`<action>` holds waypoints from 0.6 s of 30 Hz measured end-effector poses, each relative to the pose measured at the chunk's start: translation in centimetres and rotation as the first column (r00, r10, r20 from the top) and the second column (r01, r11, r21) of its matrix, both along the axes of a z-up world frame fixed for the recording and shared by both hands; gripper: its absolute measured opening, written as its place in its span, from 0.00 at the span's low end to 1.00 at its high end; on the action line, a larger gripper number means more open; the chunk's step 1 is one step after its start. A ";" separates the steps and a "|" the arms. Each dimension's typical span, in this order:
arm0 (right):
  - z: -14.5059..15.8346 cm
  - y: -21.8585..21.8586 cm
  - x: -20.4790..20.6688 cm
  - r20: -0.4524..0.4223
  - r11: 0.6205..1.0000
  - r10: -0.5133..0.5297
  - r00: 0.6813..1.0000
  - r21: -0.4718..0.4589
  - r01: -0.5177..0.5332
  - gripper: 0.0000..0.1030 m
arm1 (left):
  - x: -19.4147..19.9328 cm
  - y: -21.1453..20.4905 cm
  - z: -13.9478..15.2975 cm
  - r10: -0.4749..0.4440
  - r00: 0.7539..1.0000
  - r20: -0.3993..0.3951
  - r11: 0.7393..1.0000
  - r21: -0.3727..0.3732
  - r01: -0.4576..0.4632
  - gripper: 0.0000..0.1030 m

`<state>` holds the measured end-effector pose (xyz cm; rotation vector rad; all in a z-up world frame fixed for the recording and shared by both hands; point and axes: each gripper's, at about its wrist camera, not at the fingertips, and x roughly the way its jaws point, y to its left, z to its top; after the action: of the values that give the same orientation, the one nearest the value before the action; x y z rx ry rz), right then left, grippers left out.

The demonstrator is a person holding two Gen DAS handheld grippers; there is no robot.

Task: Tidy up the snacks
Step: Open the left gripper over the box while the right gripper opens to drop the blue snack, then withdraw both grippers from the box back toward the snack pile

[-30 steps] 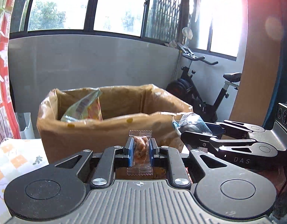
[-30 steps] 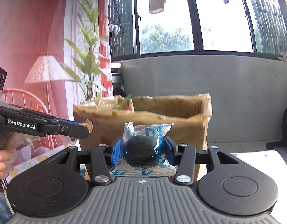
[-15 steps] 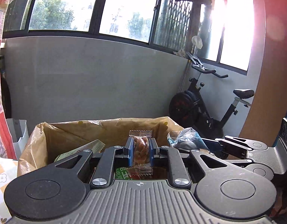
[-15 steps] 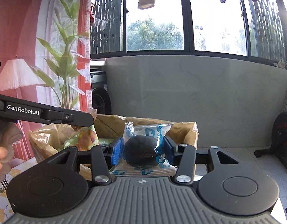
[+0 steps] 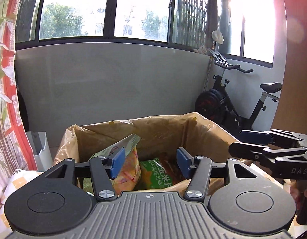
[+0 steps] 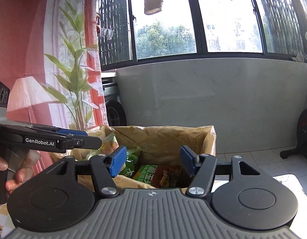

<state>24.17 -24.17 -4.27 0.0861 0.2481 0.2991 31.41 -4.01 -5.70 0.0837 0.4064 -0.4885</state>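
Both grippers [image 5: 150, 163] [image 6: 151, 164] gape empty above box rim [image 5: 163, 119].

The brown box [image 5: 153, 131] stands open on top, with free air above it. Snack packets [image 5: 155, 175] crowd its floor. The right gripper [image 5: 253, 143] hangs over its right rim.

Daylight is pouring in through the windows [image 5: 137, 14], blowing the panes out to white. Sun glare is washing the left view's upper right corner in a pink haze. The box [image 6: 163, 135] interior is sitting in shade. Straight lines are bending toward both pictures' edges.
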 end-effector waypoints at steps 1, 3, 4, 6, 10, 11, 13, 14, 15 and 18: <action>0.1 0.3 -0.6 0.009 1.000 0.014 1.000 0.002 -0.014 0.61 | -0.5 0.6 0.1 -0.003 1.000 0.002 1.000 0.011 0.003 0.58; -0.2 0.3 -1.6 0.001 0.999 0.037 0.999 0.009 -0.037 0.61 | -1.6 1.5 0.1 -0.010 1.000 -0.001 1.000 0.025 0.010 0.58; -0.5 0.4 -2.1 -0.016 0.999 0.051 0.999 0.017 -0.051 0.61 | -2.1 2.0 0.0 -0.012 1.000 0.000 0.999 0.030 0.012 0.58; -1.1 0.5 -2.9 -0.042 0.997 0.073 0.996 0.019 -0.072 0.61 | -3.2 2.8 -0.2 -0.012 1.000 0.005 0.999 0.038 0.012 0.58; -2.8 1.1 -4.4 -0.099 0.994 0.103 0.990 -0.025 -0.106 0.61 | -4.8 3.9 -1.3 0.030 1.000 0.005 0.998 0.056 -0.030 0.58; -3.4 1.3 -4.5 -0.119 0.993 0.110 0.987 -0.034 -0.115 0.61 | -5.0 4.2 -1.8 0.050 0.999 -0.004 0.997 0.053 -0.049 0.58; -4.6 1.6 -4.8 -0.161 0.990 0.117 0.980 -0.055 -0.127 0.61 | -5.3 4.7 -2.7 0.080 0.996 -0.026 0.997 0.028 -0.079 0.58; -5.2 1.7 -4.9 -0.179 0.989 0.118 0.977 -0.066 -0.132 0.61 | -5.5 4.9 -3.2 0.093 0.995 -0.039 0.996 0.010 -0.093 0.58; -6.0 1.9 -5.0 -0.208 0.987 0.121 0.971 -0.081 -0.140 0.61 | -5.6 5.1 -3.7 0.106 0.993 -0.054 0.994 -0.007 -0.106 0.58; -8.5 2.1 -4.9 -0.326 0.981 0.121 0.938 -0.103 -0.162 0.61 | -5.8 5.3 -5.2 0.134 0.986 -0.103 0.990 -0.030 -0.138 0.58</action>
<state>19.26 -22.11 -12.75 -0.0117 0.5963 0.4127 25.62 1.31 -10.90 -0.0048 0.4987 -0.3662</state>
